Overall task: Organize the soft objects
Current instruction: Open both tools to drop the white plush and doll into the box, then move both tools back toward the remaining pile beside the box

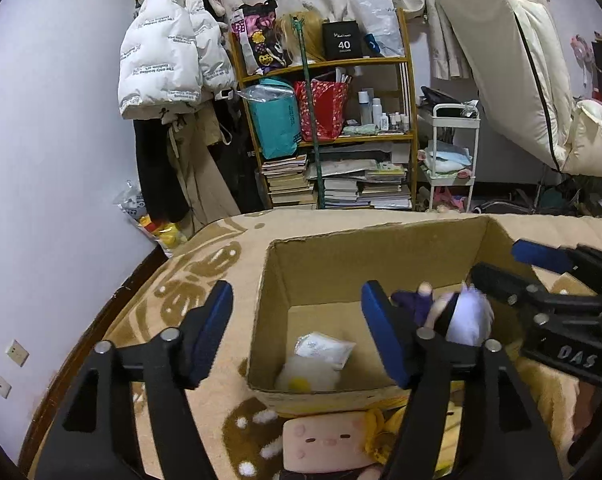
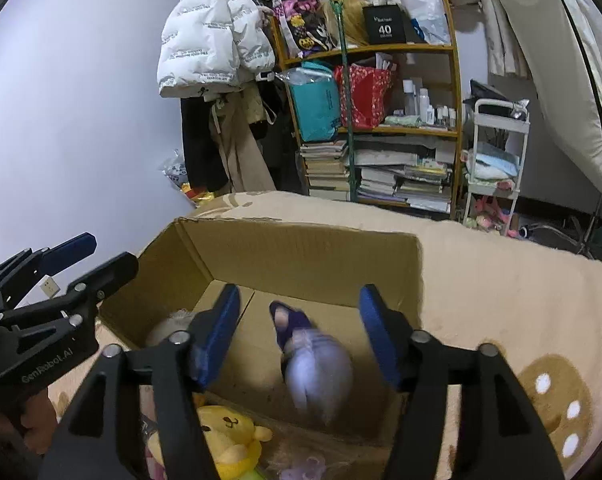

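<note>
An open cardboard box (image 1: 373,232) (image 2: 301,232) stands on a beige blanket. A small doll with pale purple hair and dark purple clothes (image 2: 313,368) (image 1: 461,316) appears blurred inside the box, in the gap of my right gripper (image 2: 299,332) (image 1: 517,268). The gripper is open and its pads stay clear of the doll. My left gripper (image 1: 299,332) (image 2: 93,260) is open over the box's left part with nothing held. A white plush (image 1: 313,372) (image 2: 169,324) with a white packet (image 1: 325,350) on it lies on the box floor.
A pink pig plush (image 1: 325,440) and a yellow plush (image 2: 229,436) lie on the blanket (image 2: 501,288) in front of the box. Beyond the bed stand a wooden shelf (image 1: 329,136), a hanging white jacket (image 1: 169,48), a white cart (image 1: 453,152) and a leaning mattress (image 1: 513,60).
</note>
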`<state>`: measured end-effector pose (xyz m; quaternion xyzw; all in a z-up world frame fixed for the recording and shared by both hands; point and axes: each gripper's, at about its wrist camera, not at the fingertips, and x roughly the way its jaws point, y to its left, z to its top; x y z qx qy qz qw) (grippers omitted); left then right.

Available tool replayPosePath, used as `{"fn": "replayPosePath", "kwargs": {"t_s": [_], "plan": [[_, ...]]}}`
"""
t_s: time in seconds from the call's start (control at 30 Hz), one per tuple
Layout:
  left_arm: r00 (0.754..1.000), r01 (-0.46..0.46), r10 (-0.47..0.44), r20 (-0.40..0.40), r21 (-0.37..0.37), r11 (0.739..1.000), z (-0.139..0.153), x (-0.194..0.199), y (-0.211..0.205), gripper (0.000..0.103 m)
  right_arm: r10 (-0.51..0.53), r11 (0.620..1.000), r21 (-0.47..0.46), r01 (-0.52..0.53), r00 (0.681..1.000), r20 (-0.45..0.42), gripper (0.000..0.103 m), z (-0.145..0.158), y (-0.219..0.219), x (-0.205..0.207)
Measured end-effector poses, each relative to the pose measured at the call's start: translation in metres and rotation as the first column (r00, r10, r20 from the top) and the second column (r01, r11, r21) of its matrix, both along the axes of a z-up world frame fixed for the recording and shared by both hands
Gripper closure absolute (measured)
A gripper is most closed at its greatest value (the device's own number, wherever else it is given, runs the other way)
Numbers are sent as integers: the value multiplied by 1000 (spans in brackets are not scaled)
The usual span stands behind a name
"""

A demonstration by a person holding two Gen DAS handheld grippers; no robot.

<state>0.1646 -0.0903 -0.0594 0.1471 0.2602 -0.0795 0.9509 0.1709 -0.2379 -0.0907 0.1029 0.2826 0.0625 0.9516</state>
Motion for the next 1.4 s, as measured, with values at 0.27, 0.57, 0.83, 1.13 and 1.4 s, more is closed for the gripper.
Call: {"fn": "replayPosePath", "kwargs": {"t_s": [0.27,0.57,0.83,1.13,1.4], "plan": [[1000,-23,23,-1,-2,1000,16,-19,11,9,-34,999,40,33,999,26,13,11,-6,-25],[999,-48,48,-7,12,999,30,-51,27,3,-40,999,36,38,997,60,0,34,-3,-60],[994,-88,91,-66,39,995,30,-69,40,2,-7,1000,1,7,999,36,0,37,11,-84],[982,-98,105,-158,51,994,23,-79,49,2,16,1000,0,-16,1000,-3,0,32,22,-101],[960,-114,113,-258,12,993,12,-65,57,2,13,1000,12,-12,999,-32,0,23,22,-99]]}}
